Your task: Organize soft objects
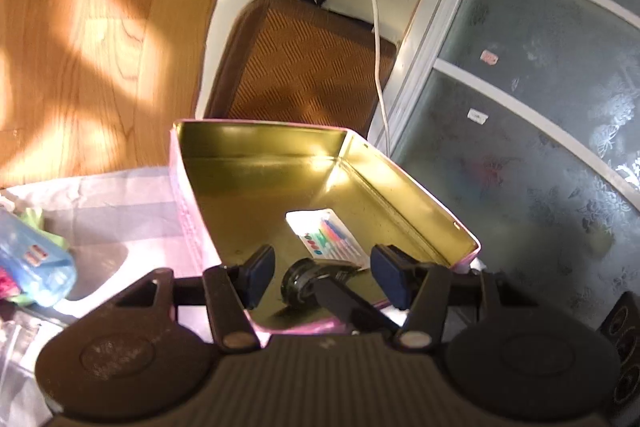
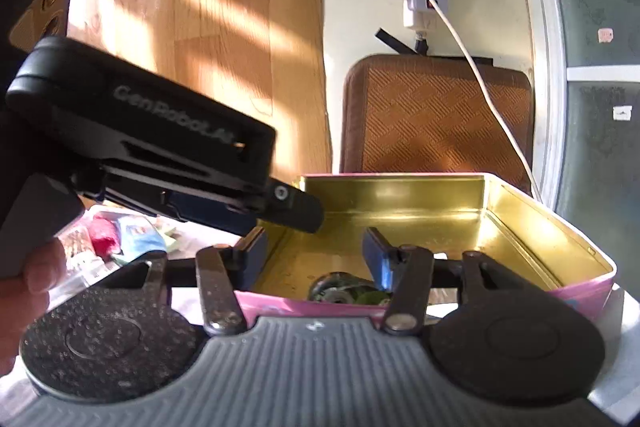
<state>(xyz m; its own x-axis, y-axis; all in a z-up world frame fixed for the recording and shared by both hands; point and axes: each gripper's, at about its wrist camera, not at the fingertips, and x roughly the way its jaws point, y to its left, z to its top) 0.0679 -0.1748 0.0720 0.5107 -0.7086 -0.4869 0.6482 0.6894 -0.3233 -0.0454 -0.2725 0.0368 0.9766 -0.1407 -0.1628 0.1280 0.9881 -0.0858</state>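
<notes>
Both grippers hover over the pink tin [image 1: 192, 227]; the left gripper [image 1: 324, 273] and right gripper [image 2: 316, 257] gape wide, holding nothing. A dark round object [image 1: 298, 281] and a card [image 1: 330, 233] lie near the tin's front wall; its far half is bare.

An open pink metal tin with a shiny gold inside [image 1: 360, 163] [image 2: 520, 227] sat flat on a pale cloth. A small white packet with colourful stripes [image 1: 328, 233] lay flat on the tin's floor. A dark round roll [image 1: 300, 279] [image 2: 344, 293] lay just beside the packet, near the tin's closest wall.
</notes>
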